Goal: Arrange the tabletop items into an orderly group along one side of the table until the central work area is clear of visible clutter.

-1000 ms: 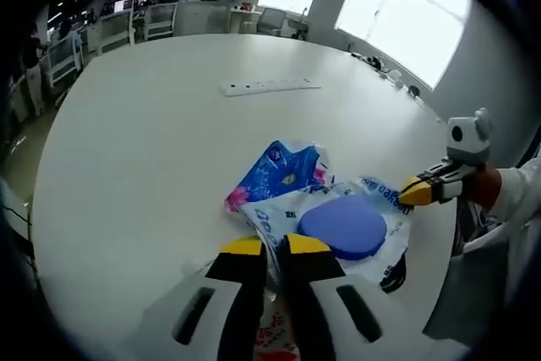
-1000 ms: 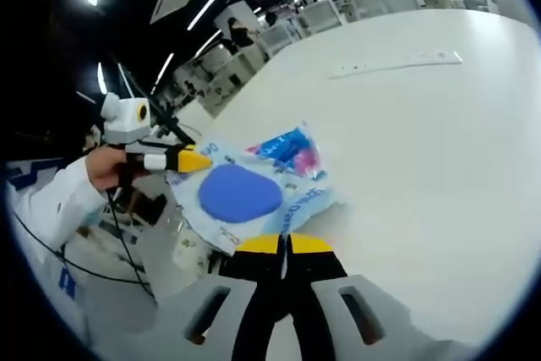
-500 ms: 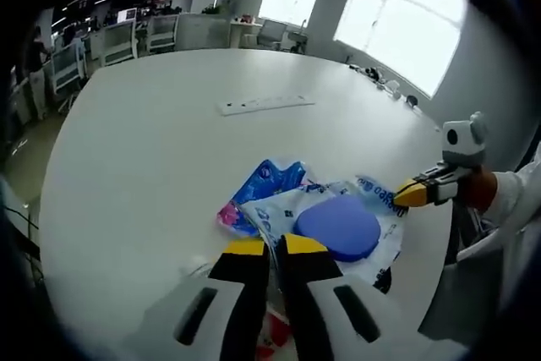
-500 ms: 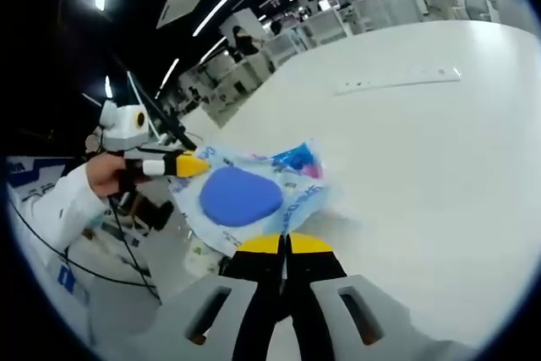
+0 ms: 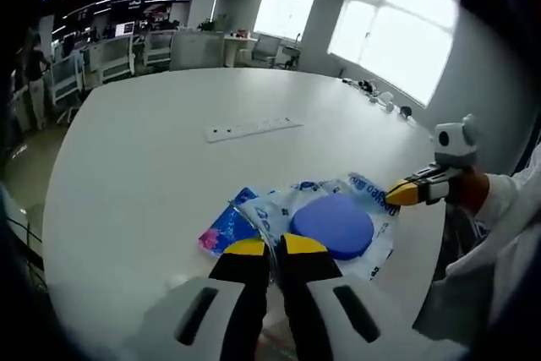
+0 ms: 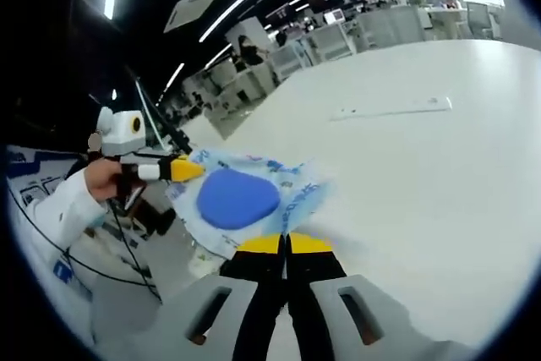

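Where the left gripper rises at the bottom of the left gripper view, its yellow-tipped jaws stand close together, pinched on the near edge of a clear printed plastic bag. Contents of the bag: one flat blue disc, lying just beyond the jaw tips. Beside the bag, on its left in this view and partly under it: one blue and pink packet, flat on the table. Bag, disc and packet sit near the table's edge on the person's side. At the bag's far right corner: the right gripper, yellow tips drawn together on the plastic, held by a hand in a white sleeve. Further out on the white tabletop, well apart from the bag: one white power strip, lying flat. Beyond the table: office desks and chairs at left, bright windows at right.

Right gripper view, same order. The right gripper has its jaws shut on the bag's edge, the plastic lifted and stretched. The blue disc shows through the plastic just past the tips. At the bag's left corner: the left gripper, tips closed on the bag, in a hand with a white sleeve. Far out on the table: the power strip. Background: rows of desks and ceiling light strips.
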A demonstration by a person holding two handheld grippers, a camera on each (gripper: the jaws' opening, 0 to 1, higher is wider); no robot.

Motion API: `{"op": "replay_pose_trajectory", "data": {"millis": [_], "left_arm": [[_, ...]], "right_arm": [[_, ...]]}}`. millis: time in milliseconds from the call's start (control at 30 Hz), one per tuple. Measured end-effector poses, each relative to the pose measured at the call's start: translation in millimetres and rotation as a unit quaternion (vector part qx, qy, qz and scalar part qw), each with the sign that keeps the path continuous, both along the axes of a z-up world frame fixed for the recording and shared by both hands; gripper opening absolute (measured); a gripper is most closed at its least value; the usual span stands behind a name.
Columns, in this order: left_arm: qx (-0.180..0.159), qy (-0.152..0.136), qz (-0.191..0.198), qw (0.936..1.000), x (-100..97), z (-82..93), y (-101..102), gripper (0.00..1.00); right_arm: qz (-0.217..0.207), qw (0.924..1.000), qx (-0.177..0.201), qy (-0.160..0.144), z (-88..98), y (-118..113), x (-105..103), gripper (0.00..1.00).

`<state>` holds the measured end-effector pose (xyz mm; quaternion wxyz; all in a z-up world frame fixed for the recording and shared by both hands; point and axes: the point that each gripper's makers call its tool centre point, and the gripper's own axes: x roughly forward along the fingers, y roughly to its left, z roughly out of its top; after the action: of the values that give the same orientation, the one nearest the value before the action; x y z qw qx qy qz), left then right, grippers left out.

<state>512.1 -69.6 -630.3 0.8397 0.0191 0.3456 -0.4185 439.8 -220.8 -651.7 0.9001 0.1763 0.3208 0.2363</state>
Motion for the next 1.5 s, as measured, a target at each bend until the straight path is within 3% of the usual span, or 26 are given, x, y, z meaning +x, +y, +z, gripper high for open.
{"op": "replay_pose_trajectory", "data": {"millis": [900,1500], "left_arm": [[-0.033,-0.042,-0.02,0.9984,3.0,49.3,-74,0.0],[-0.047,-0.05,-0.048,0.9964,2.1,54.2,-140,0.0]], "right_arm": [[-0.028,0.9985,-0.018,-0.043,36.2,-72,11,0.0],[-0.067,0.9955,-0.039,-0.054,40.6,-131,9,0.0]]}}
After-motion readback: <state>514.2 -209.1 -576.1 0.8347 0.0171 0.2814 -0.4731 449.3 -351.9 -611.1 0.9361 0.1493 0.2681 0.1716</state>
